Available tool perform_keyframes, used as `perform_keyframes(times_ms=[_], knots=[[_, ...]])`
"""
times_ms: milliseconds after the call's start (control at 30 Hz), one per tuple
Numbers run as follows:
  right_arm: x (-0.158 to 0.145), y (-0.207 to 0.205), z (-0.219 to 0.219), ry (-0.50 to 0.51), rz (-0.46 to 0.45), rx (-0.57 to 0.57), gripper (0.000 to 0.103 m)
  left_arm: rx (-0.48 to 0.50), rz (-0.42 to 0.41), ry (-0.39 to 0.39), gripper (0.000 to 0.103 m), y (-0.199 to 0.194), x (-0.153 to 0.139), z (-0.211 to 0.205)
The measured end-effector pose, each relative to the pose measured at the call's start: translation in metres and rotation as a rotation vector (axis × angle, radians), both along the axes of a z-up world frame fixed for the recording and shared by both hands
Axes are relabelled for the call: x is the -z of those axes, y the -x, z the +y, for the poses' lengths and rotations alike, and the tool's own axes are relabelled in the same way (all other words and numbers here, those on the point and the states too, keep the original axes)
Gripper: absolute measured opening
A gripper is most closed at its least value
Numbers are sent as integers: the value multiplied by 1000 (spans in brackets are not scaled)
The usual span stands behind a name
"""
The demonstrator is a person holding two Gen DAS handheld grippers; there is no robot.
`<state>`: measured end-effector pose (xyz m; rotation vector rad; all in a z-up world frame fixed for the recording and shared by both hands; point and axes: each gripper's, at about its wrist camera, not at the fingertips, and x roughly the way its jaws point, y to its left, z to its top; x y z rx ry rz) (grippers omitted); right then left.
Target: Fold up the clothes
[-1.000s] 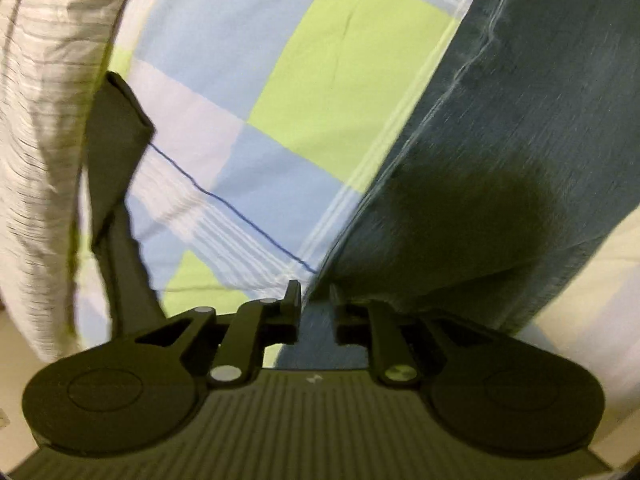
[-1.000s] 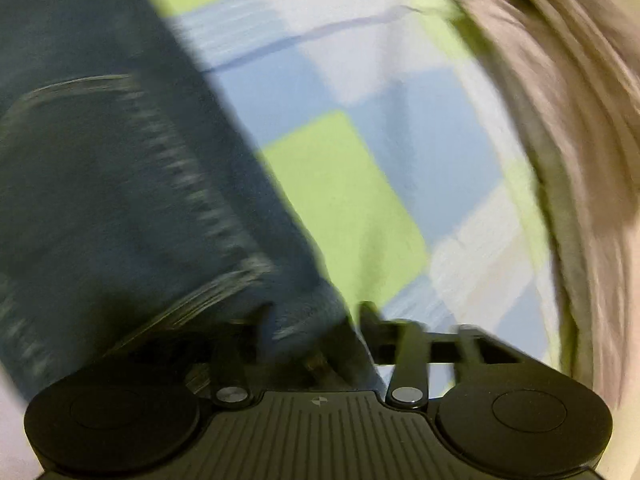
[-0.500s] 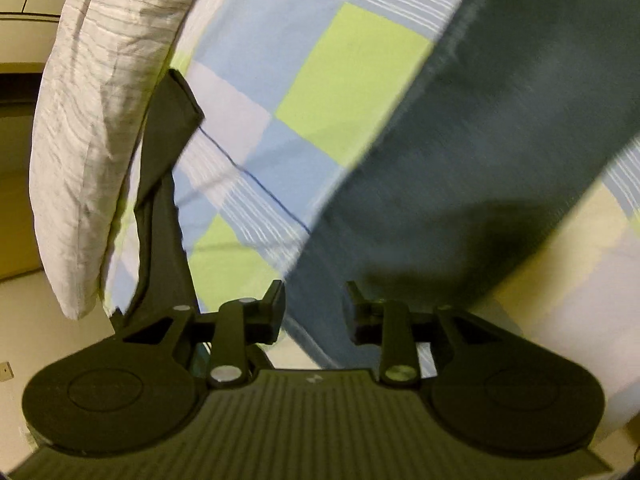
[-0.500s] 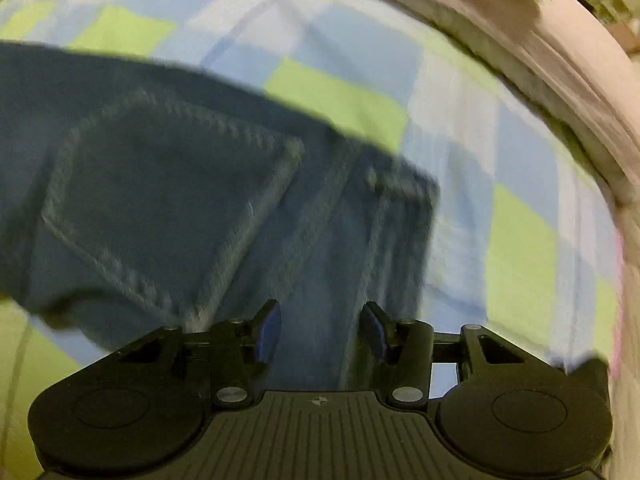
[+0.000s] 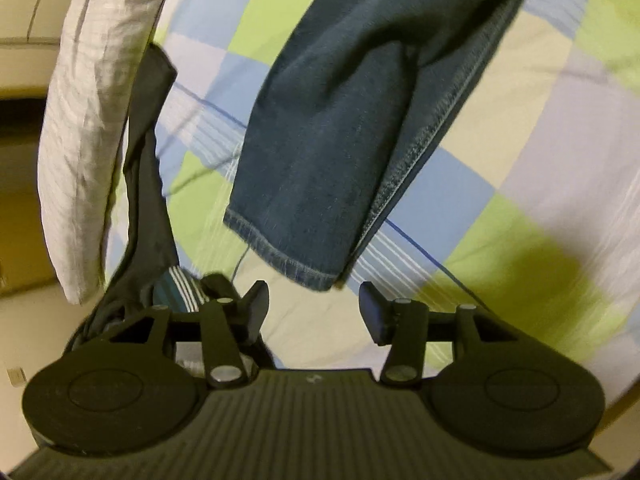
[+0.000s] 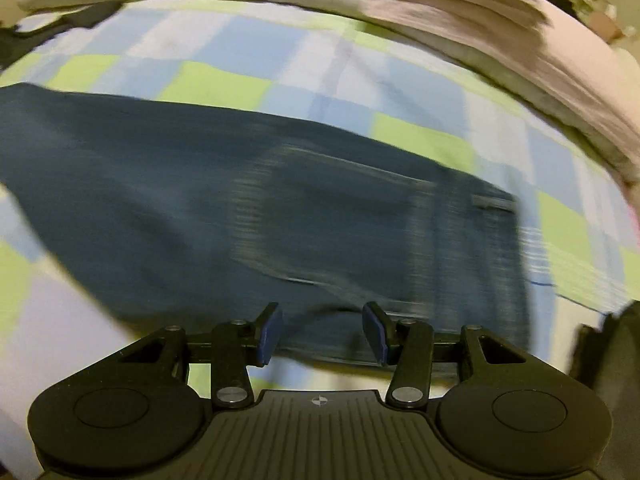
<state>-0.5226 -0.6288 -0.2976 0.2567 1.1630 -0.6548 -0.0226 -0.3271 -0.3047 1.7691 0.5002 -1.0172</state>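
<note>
Denim let go: left gripper (image 5: 314, 306), clamped on cloth a second ago, now opening, nothing between jaws. Jeans (image 5: 320, 152) hem just beyond, mid-frame on checked sheet (image 5: 500, 128). Right gripper (image 6: 322, 330) half open, empty, jeans (image 6: 240, 208) behind. Fold looks laid; regrasp next. Pillow (image 5: 84, 120) upper left.

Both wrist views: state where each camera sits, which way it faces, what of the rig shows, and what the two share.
Left wrist: sits behind the left tongs, looking steeply down at the jeans hem on the checked bedspread; a striped pillow and a dark garment lie left. Its jaws are opening, nothing between them.
Right wrist: sits behind the right tongs, looking down at the blurred jeans, with bedding piled beyond. Jaws apart, gripping nothing.
Shared: the jeans and the bedspread; no hand shows.
</note>
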Motion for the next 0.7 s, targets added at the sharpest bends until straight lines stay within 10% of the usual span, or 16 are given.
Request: perform_keyframes(times_ms=[300, 433, 567, 700], knots=[[-9, -113, 108, 54, 30, -40, 59, 317, 10, 75, 39, -34, 73, 26], [-2, -153, 138, 23, 57, -40, 59, 362, 54, 110, 2, -56, 67, 30], [-3, -185, 157, 30, 77, -102, 59, 320, 120, 197, 3, -85, 31, 34], [4, -204, 158, 5, 81, -103, 59, 357, 164, 92, 18, -81, 45, 38]])
